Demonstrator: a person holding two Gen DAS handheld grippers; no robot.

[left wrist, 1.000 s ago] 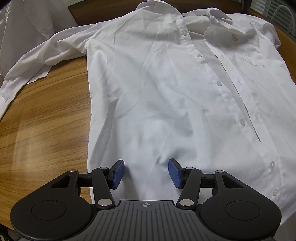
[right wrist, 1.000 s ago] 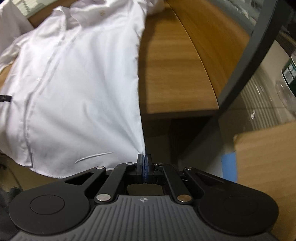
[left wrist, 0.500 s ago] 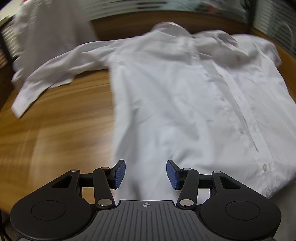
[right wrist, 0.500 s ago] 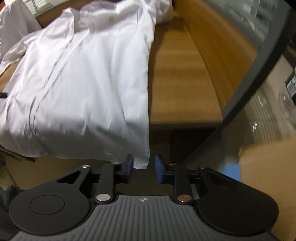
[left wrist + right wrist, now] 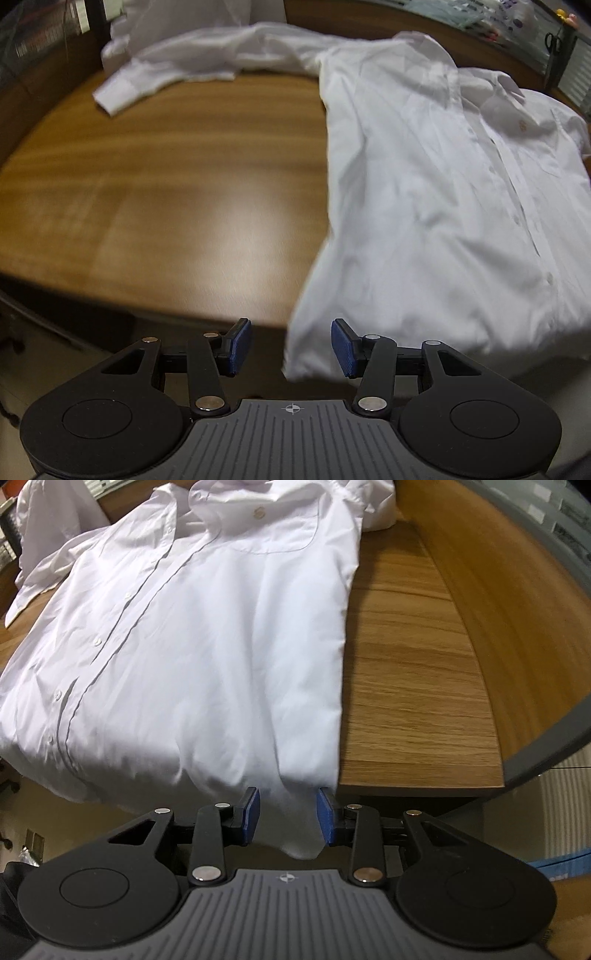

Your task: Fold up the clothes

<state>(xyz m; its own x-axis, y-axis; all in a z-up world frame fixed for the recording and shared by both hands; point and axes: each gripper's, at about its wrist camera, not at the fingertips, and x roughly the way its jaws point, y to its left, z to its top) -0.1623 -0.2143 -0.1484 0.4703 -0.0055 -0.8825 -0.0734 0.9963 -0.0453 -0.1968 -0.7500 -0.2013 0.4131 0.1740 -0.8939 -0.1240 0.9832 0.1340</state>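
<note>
Altogether one white shirt (image 5: 207,657), two hand-held grippers

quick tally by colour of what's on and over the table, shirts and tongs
white: 2, the shirt spread buttoned on the wooden table, and another white garment bunched at the far edge
black with blue pads: 2, the left tongs and the right tongs
total: 4

the long-sleeved cotton button-up shirt (image 5: 207,657) is plain white, with small white buttons and a tiny tan emblem near its collar. the wooden table (image 5: 177,192) is warm brown with streaked grain. each black plastic gripper, left (image 5: 291,347) and right (image 5: 288,816), carries blue ribbed pads on a grey ridged body.
</note>
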